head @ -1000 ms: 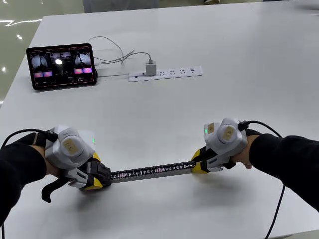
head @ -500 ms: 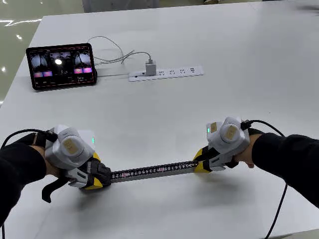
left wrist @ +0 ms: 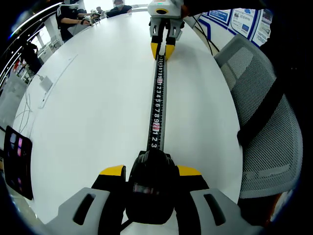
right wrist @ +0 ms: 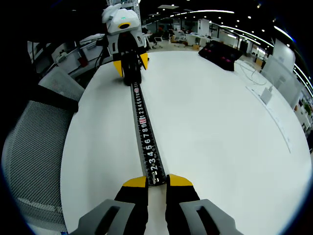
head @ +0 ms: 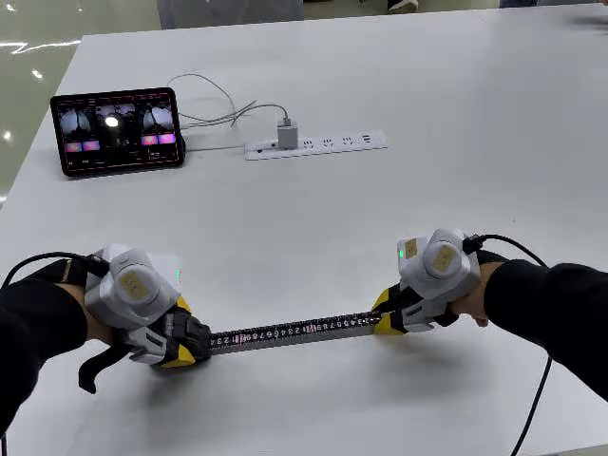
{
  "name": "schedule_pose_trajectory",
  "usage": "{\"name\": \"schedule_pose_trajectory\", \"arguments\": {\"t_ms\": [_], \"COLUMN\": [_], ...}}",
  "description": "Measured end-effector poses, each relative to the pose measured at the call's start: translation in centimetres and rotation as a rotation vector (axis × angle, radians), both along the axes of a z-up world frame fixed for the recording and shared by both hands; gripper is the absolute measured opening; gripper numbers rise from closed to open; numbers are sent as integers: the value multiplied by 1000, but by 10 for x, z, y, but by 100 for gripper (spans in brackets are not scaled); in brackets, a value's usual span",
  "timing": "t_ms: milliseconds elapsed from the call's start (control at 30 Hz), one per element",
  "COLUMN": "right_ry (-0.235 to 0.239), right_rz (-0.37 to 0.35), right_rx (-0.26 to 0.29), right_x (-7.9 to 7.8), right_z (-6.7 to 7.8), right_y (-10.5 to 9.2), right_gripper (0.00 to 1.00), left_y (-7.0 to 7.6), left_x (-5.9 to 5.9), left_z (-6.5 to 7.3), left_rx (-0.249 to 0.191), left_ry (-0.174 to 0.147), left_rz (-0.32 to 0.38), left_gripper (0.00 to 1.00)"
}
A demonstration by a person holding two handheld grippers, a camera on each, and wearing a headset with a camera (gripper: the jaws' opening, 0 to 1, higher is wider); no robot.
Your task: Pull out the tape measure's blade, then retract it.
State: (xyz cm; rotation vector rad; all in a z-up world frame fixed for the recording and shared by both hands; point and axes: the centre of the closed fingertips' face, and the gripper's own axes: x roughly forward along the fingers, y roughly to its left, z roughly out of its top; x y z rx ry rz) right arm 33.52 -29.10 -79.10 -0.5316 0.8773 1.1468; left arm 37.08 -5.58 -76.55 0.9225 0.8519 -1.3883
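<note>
- Slightly more blade [head: 294, 332] has been drawn out than a second ago, the right claw [head: 388, 323] having been carried a little further from the left claw [head: 179, 344].
- The blade's tip is pinched in the right claw. The tape measure case [left wrist: 150, 188] is clamped in the left claw, near the counter's [head: 399, 209] near edge.
- Pulling-out is judged nearly done; retraction is not yet begun.

Lighting is bright and even, from ceiling strips [right wrist: 205, 11] overhead. Shadows on the white table [head: 427, 85] are soft and faint. Glare streaks the floor [head: 24, 43]. The head view is sharp. Both gripper views bow toward their edges, yet the blade [right wrist: 145, 142] numerals read clearly.
</note>
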Motion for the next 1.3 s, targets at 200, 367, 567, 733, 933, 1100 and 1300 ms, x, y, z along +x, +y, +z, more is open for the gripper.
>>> {"name": "schedule_pose_trajectory", "arguments": {"t_ms": [200,367,567,733,933,1100,1300], "right_ry": [-1,5,3,7,14,10,3], "right_rz": [4,5,38,52,55,63,89], "right_rx": [-6,-11,-39,-54,-69,-72,-83], "right_x": [0,1,0,0,-3,-4,-4], "right_z": [-1,-1,-2,-2,-2,-2,-2], "right_y": [0,2,2,2,2,2,1], "right_gripper": [9,10,10,11,11,11,11], "left_y": [0,-1,-2,-2,-2,-2,-2], "left_x": [0,3,1,1,0,0,1], "left_z": [0,1,3,3,3,3,3], "left_rx": [-1,-38,-54,-53,-42,-40,-41], "left_ry": [0,18,2,-10,-28,-26,-27], "left_rz": [2,37,28,13,-14,-14,-2], "left_gripper": [33,34,34,34,34,34,34]}}
